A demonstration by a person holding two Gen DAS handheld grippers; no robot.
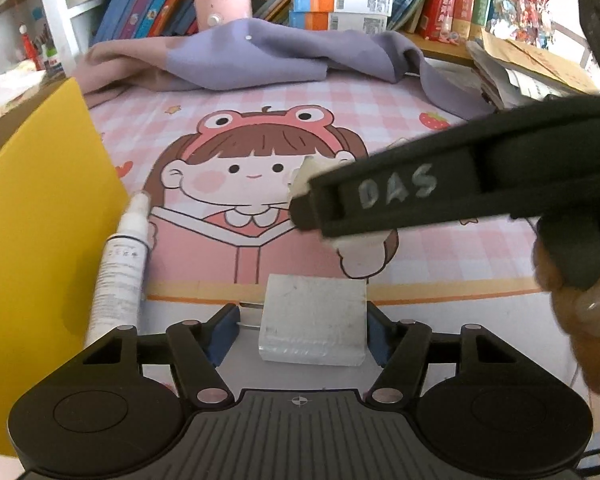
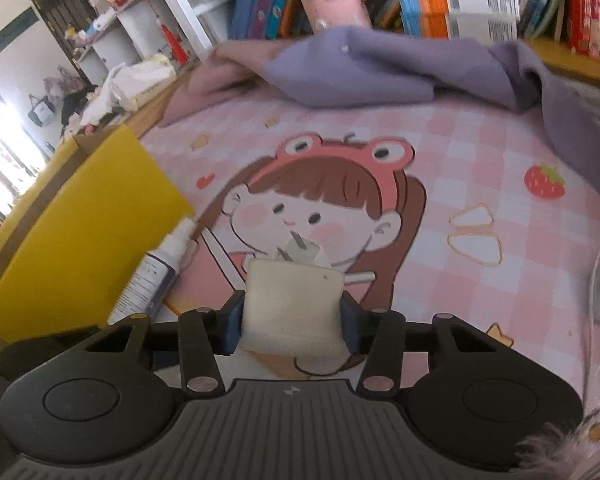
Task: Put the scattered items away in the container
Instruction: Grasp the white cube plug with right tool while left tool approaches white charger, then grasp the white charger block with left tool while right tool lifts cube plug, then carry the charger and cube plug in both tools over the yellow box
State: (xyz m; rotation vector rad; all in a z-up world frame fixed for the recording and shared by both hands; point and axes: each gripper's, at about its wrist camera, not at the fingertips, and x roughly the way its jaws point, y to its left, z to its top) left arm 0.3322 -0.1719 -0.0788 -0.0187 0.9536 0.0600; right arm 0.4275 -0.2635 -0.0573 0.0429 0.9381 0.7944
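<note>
**Only One Word Can Be Read**

The letters "DAS" are written in pale, chalky marks on the side of the right claw (image 1: 300, 196), seen in the left wrist view.

The white bottle (image 1: 120, 268) has small print on its label, but it is too tiny to read. The orange and blue boxes (image 1: 342, 8) carry barcodes and blurry print. The red books (image 1: 456, 4) have writing on their spines that is too fuzzy to make out.

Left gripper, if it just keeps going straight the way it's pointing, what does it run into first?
The left gripper is already shut on a white plug adapter. Straight ahead lies bare cartoon desk mat, then the purple cloth. The right gripper crosses that line, probably higher up; depth is unclear.
</note>
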